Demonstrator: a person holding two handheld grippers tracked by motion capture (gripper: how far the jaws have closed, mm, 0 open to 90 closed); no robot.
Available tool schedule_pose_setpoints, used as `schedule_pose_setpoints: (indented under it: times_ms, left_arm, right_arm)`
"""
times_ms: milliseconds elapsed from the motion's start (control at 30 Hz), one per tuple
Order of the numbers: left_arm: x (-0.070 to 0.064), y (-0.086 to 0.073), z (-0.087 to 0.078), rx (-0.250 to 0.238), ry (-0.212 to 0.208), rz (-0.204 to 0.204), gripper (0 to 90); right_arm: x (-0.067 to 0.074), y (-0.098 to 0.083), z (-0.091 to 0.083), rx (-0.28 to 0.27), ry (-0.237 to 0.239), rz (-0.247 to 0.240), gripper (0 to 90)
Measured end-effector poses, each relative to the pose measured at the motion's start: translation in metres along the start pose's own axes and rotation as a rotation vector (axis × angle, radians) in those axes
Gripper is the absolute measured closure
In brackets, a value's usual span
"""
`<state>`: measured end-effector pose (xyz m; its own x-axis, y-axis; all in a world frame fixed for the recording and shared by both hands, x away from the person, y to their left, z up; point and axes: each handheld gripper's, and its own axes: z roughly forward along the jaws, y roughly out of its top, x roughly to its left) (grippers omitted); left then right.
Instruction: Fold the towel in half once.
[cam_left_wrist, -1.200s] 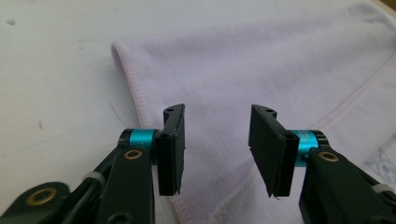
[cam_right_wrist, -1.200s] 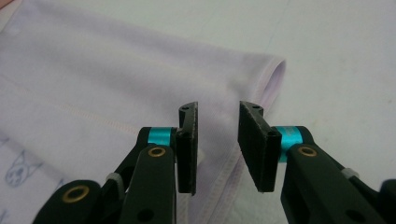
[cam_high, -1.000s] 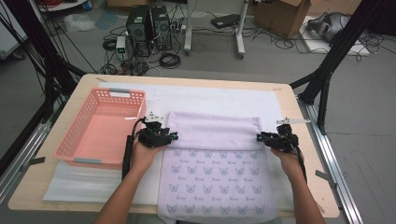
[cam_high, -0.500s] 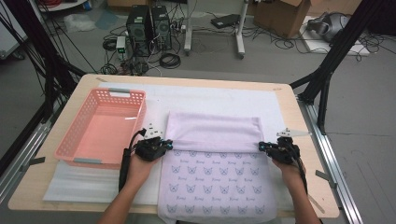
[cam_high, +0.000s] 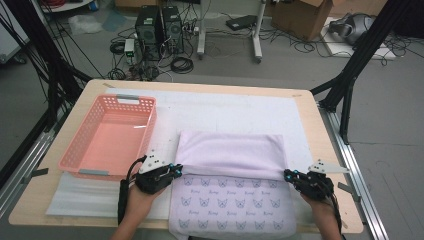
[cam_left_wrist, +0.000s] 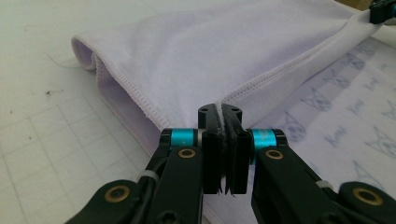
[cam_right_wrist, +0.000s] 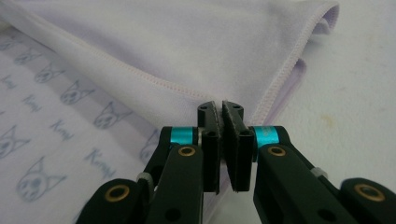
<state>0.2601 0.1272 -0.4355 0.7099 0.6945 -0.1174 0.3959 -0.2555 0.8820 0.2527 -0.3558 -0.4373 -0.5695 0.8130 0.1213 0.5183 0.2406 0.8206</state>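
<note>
We note a pale lilac cloth printed with small cat faces (cam_high: 232, 202), lying on the white mat (cam_high: 225, 112) at the near table edge, its far half folded toward us with the plain side up. Our left gripper (cam_high: 175, 171) is clenched on the fold's left corner, our right gripper (cam_high: 288, 175) on its right corner. A pink plastic basket (cam_high: 80, 157) sits to the left.

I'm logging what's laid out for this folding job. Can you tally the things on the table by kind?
Towel (lilac, cat-face print, far half folded toward the person): 1
Basket (pink plastic): 1
Foam mat (white, under both): 1
Hand-held gripper: 2, left and right, each pinching a towel corner
Total: 5
</note>
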Motion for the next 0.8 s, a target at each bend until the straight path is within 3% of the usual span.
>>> schedule_pose_setpoints:
  times_ms: [400,800]
  left_arm:
    - [-0.036,-0.018,-0.037,-0.018,-0.025,0.026,86.4]
    - [-0.047,-0.028,-0.053,-0.016,-0.043,0.014,86.0]
  right_arm:
    - [0.026,-0.023,-0.035,-0.028,0.018,-0.005,85.4]
    - [0.043,-0.037,-0.051,-0.005,0.039,-0.024,85.3]
